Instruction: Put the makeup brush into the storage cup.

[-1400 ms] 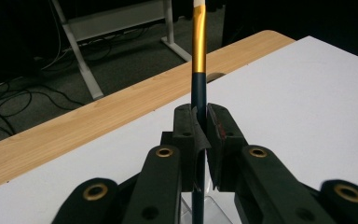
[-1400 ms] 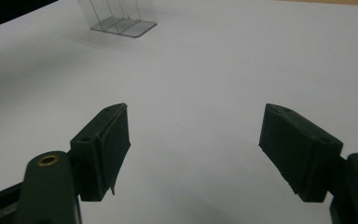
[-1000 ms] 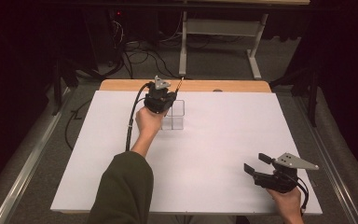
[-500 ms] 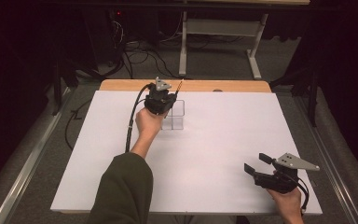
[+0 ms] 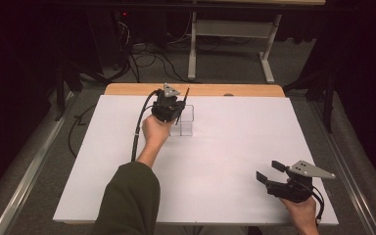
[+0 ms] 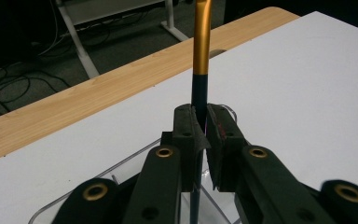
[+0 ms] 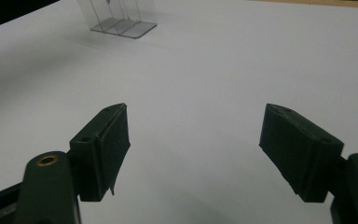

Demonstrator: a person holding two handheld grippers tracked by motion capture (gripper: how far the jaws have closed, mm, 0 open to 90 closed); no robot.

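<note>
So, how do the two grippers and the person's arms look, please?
Both grippers are black, with brass-coloured rivets at the jaw links. The left gripper carries a small grey three-cornered plate and trails a thick black cable. The right gripper has a larger grey plate with small holes. The left arm wears a dark olive sleeve.

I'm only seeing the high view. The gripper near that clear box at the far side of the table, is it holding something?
Observer: Yes. In the left gripper view, the left gripper is shut on a thin pen, orange-gold above and dark below.
Operator: Is the pen inside the box?
Observer: Its lower end runs down between the jaws toward the clear organizer; I can't tell whether it touches the bottom.
Operator: And the other gripper?
Observer: The right gripper view shows the right gripper wide open, nothing between its jaws, over the bare white table.
</note>
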